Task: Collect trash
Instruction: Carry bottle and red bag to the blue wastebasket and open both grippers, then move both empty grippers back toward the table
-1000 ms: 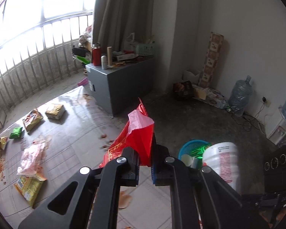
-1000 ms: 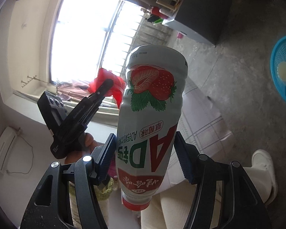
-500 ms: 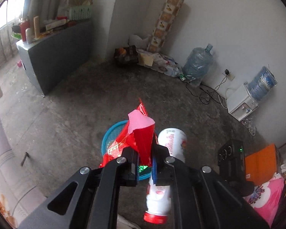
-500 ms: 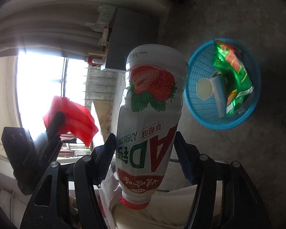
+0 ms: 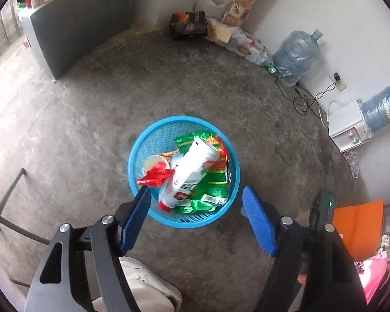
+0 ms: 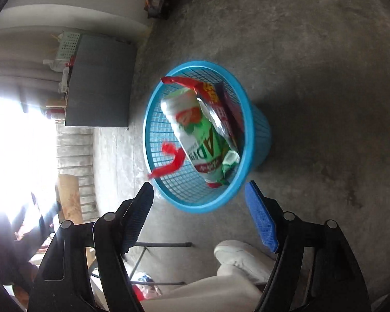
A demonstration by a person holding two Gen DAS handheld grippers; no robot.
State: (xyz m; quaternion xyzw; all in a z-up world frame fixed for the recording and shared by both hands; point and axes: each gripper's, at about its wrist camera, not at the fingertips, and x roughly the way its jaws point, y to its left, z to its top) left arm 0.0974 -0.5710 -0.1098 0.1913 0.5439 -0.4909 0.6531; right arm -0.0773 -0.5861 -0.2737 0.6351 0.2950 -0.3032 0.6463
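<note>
Left gripper point(image 5: 196, 217) pitched steeply down toward the floor, jaws spreading apart, nothing between the blue pads point(image 5: 258, 222). Red wrapper point(image 5: 156, 174) just off the tip of the left-side pad, loose, over the near-left rim of the blue basket point(image 5: 132, 156); whether touching the pad, cannot tell. White shoe point(image 5: 148, 290) below the gripper's left finger, at the frame's bottom edge. Basket straight ahead of the fingertips on grey concrete floor point(image 5: 91, 130), holding the white strawberry-drink bottle point(image 5: 192, 171) lying tilted, cap end toward the gripper, on green snack bags point(image 5: 213, 179), with a paper cup point(image 5: 154, 162) to its left. Farther out past the basket: grey cabinet point(image 5: 72, 26) ahead-left, water jugs point(image 5: 296, 57) and a white dispenser point(image 5: 348, 127) ahead-right along the wall. Right gripper point(image 6: 199, 212) also angled down and rolled sideways, jaws widening too, pads empty. Shoe point(image 6: 243, 256) and a trouser leg point(image 6: 208, 295) between and below the right gripper's fingers. Basket just beyond its fingertips, bottle blurred inside it, clear of the pads, red wrapper blurred at the basket's left side. Grey cabinet beyond and to the left, bright window at far left. Right gripper's body visible in the left wrist view at lower right, green light on.
</note>
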